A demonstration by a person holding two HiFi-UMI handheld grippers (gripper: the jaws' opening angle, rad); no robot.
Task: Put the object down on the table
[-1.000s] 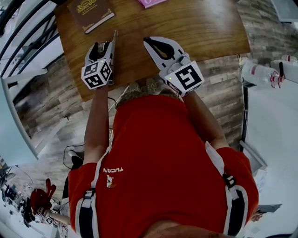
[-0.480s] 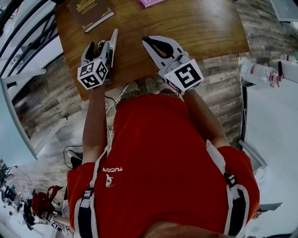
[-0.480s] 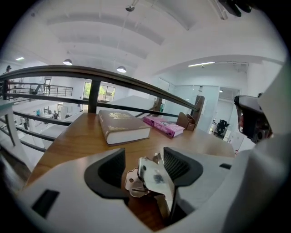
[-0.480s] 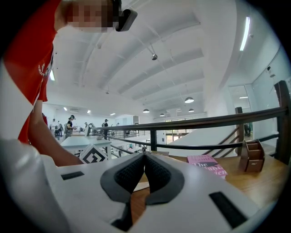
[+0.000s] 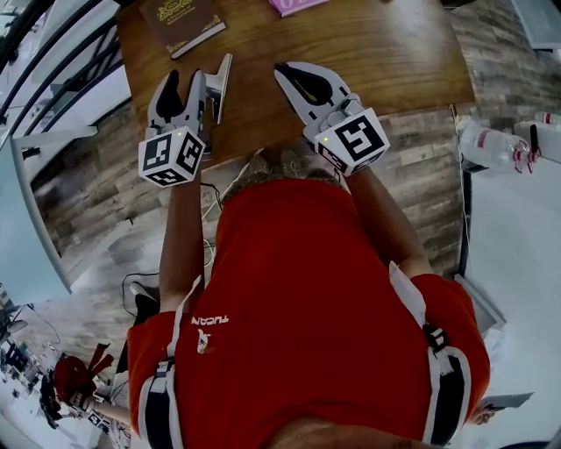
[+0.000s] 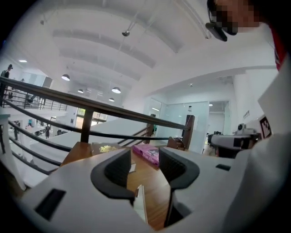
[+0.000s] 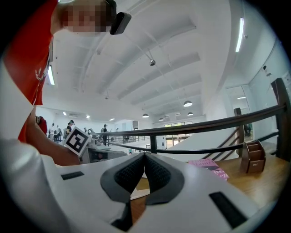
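A thin white flat object [image 5: 220, 84] rests on the wooden table [image 5: 377, 53], close against the right side of my left gripper [image 5: 184, 77]. In the left gripper view its pale edge [image 6: 139, 205] shows low down, behind the pads. The left gripper [image 6: 144, 161] has a clear gap between its pads and touches nothing; its jaws are closing. My right gripper [image 5: 280, 70] hovers over the table's near part, a little right of the object. Its pads meet in the right gripper view [image 7: 144, 157], with nothing between them.
A brown book with gold print [image 5: 182, 19] lies at the table's far left, a pink book [image 5: 298, 4] at the far edge. A small wooden holder [image 7: 253, 156] stands by a dark railing [image 7: 213, 127]. Plastic bottles [image 5: 491, 145] lie off to the right.
The left gripper has drawn back toward the person and slightly left. The white object stays on the table by its right jaw. The right gripper has hardly moved.
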